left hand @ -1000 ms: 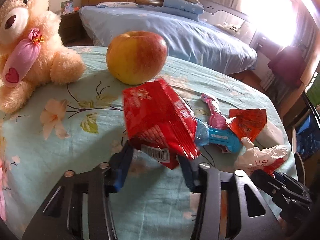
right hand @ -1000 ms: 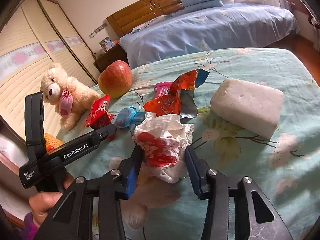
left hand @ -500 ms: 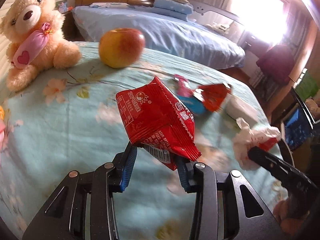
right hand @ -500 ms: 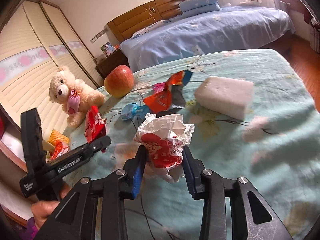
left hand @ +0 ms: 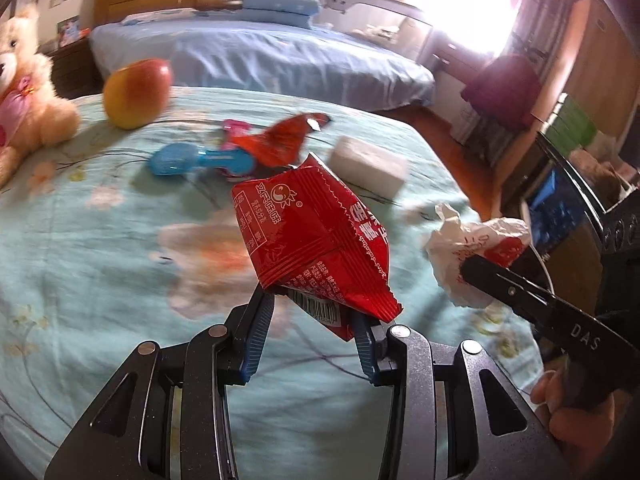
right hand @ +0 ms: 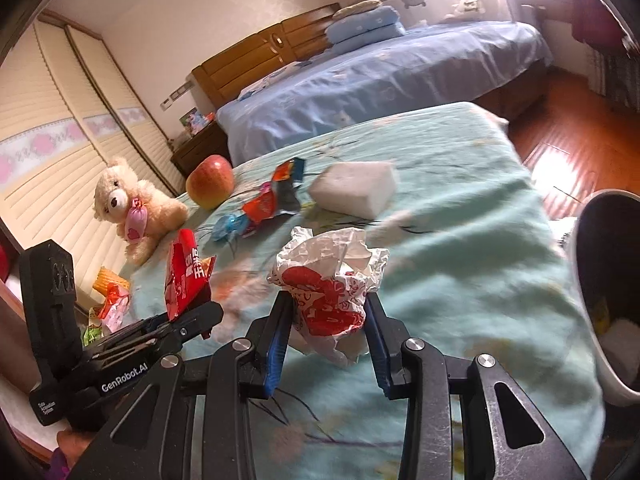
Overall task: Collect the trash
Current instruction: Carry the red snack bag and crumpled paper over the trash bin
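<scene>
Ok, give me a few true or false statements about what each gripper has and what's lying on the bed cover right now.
1. The left gripper is shut on a red snack packet. True.
2. The right gripper is empty. False: it is shut on a crumpled white and red wrapper.
3. The apple lies beside the teddy bear on the floral bed cover. True.
4. The white foam block is clamped in the left gripper. False: it lies on the bed cover.
5. The blue wrapper rests on the bed cover. True.
</scene>
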Demonstrator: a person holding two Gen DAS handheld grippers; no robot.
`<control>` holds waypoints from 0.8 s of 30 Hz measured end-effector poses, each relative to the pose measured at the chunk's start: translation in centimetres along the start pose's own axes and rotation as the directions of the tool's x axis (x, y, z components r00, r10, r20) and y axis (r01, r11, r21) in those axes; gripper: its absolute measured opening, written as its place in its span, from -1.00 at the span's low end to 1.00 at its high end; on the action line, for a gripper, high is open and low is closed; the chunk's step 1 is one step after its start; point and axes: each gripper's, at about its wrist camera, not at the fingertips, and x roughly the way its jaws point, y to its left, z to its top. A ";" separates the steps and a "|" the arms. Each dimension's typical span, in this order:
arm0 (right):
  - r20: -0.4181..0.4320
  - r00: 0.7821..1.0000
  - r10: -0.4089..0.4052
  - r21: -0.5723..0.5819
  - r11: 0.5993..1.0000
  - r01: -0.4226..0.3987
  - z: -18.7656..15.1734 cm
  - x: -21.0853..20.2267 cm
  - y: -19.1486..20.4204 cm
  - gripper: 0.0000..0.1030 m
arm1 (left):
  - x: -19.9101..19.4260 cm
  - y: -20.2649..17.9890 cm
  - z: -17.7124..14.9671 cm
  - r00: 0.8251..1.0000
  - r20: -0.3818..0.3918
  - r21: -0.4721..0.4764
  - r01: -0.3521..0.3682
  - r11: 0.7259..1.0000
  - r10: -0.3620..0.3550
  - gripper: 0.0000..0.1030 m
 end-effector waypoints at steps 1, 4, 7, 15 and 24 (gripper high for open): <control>0.008 1.000 -0.008 0.004 1.000 0.008 -0.1 -0.5 -0.4 -0.29 | 0.1 -0.6 -0.1 1.000 -0.004 0.009 0.008 1.000 -0.008 -0.28; 0.024 0.999 -0.024 0.015 1.000 0.023 -0.5 -1.6 -1.2 -0.29 | 0.2 -2.1 -0.5 1.000 -0.013 0.031 0.026 0.999 -0.026 -0.28; 0.034 0.999 -0.036 0.029 0.999 0.035 -0.9 -2.4 -2.0 -0.29 | 0.3 -3.7 -0.9 0.999 -0.020 0.056 0.045 0.997 -0.044 -0.28; 0.069 0.995 -0.076 0.059 0.996 0.071 -1.6 -4.8 -4.4 -0.29 | 0.3 -7.1 -1.2 0.996 -0.027 0.115 0.082 0.990 -0.079 -0.28; 0.101 0.988 -0.120 0.101 0.989 0.109 -2.1 -7.2 -7.1 -0.29 | 0.9 -10.7 -1.3 0.993 -0.043 0.174 0.118 0.978 -0.112 -0.28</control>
